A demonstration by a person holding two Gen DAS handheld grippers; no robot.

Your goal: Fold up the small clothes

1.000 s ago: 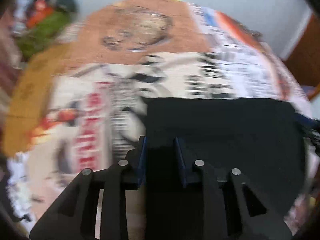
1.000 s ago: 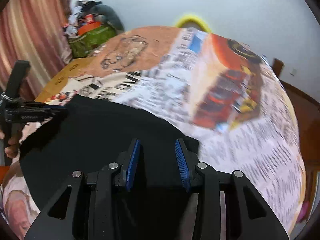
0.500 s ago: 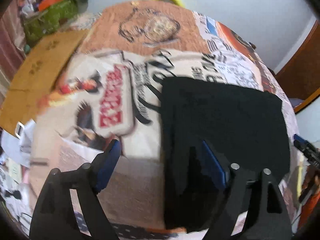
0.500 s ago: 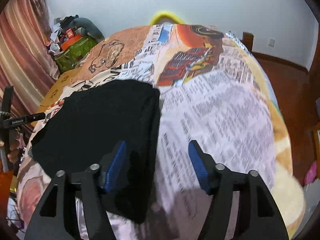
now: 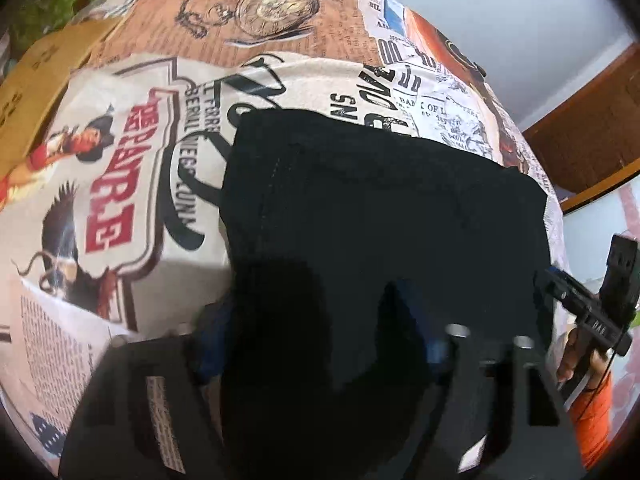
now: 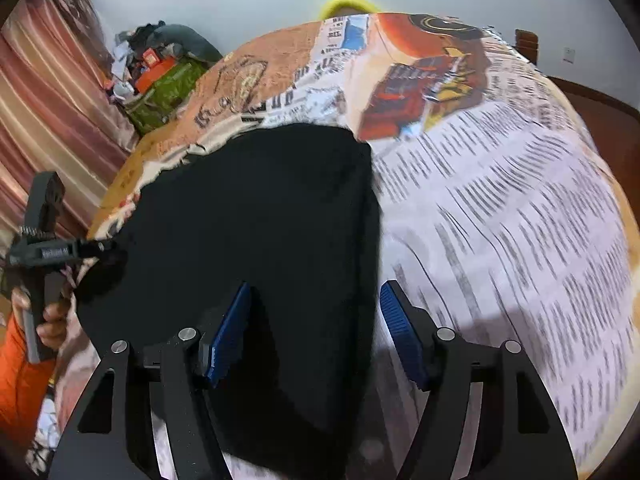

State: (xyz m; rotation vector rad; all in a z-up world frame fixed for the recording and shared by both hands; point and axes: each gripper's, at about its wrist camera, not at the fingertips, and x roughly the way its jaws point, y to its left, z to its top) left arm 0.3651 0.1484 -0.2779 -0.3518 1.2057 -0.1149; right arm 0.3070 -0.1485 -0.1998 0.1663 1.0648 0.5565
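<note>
Right tool (image 6: 316, 328): jaws apart, just been opening, straddling right edge of black cloth (image 6: 256, 232), pads not pressing it. Left tool (image 5: 320, 344): blurred, jaws apart after closing slightly, cloth's left edge between, no visible clamp. Cloth flat, lower centre of both views, on printed bedspread (image 6: 500, 208). Hand (image 6: 52, 320) in orange sleeve, lower left of right view.

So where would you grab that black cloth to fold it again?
Probably by its two near corners, coming from above at the near edge: the black cloth lies flat on the printed blanket, and the near hem already sits between the open right tongs.
</note>
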